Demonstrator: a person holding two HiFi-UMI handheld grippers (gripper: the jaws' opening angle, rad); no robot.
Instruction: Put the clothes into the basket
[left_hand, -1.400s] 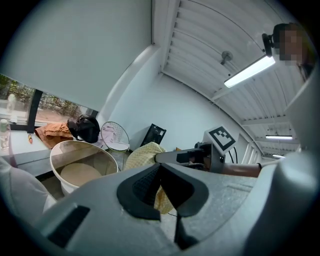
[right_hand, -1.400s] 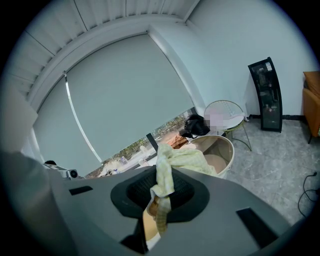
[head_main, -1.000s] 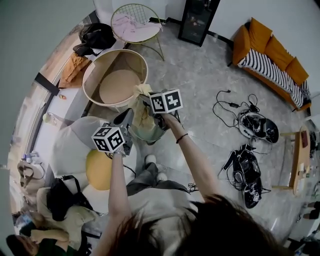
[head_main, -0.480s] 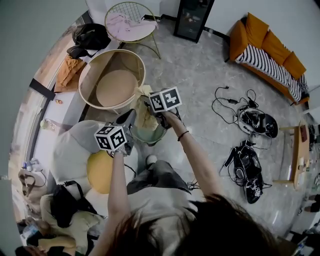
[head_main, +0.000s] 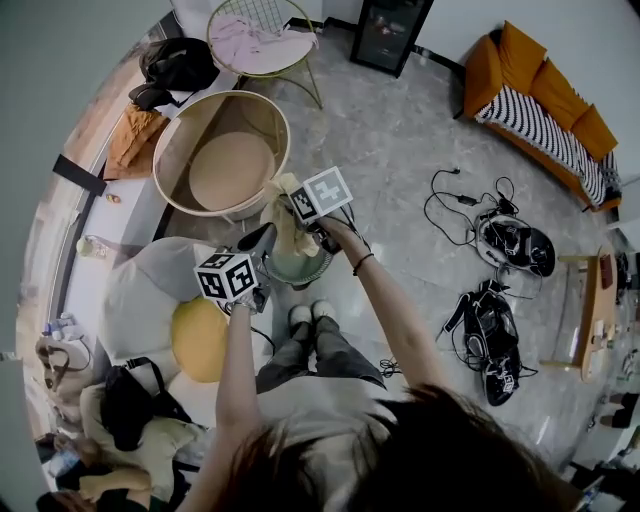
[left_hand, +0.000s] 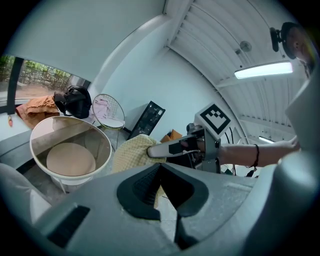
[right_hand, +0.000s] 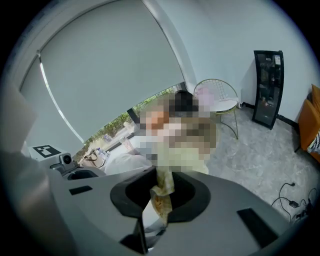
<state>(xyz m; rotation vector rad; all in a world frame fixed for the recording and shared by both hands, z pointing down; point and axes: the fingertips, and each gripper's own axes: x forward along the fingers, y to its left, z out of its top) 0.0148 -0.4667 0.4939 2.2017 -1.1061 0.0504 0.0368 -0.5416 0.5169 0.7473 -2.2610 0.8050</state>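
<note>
A pale yellow garment (head_main: 285, 228) hangs bunched between my two grippers, directly above a small round greenish basket (head_main: 300, 270) on the floor. My left gripper (head_main: 260, 240) is shut on the garment (left_hand: 131, 152), and a strip of cloth runs down into its jaws (left_hand: 160, 170). From the other side my right gripper (head_main: 292, 198) is shut on a twisted fold of the garment (right_hand: 162, 192). In the left gripper view, the right gripper (left_hand: 152, 150) pinches the top of the cloth. The garment's lower end reaches into the basket's mouth.
A large round cream tub (head_main: 165, 160) stands just beyond the small basket. A wire chair (head_main: 290, 70) holds pink clothes, with a black bag (head_main: 180, 65) and an orange cloth (head_main: 130, 135) nearby. A white cushion (head_main: 140, 290) and a yellow one (head_main: 198, 338) lie left. Cables and black gear (head_main: 500, 340) lie right.
Both grippers have sunk with the yellow garment, which now hangs lower over the small basket. The person's feet have stepped up close to the basket.
</note>
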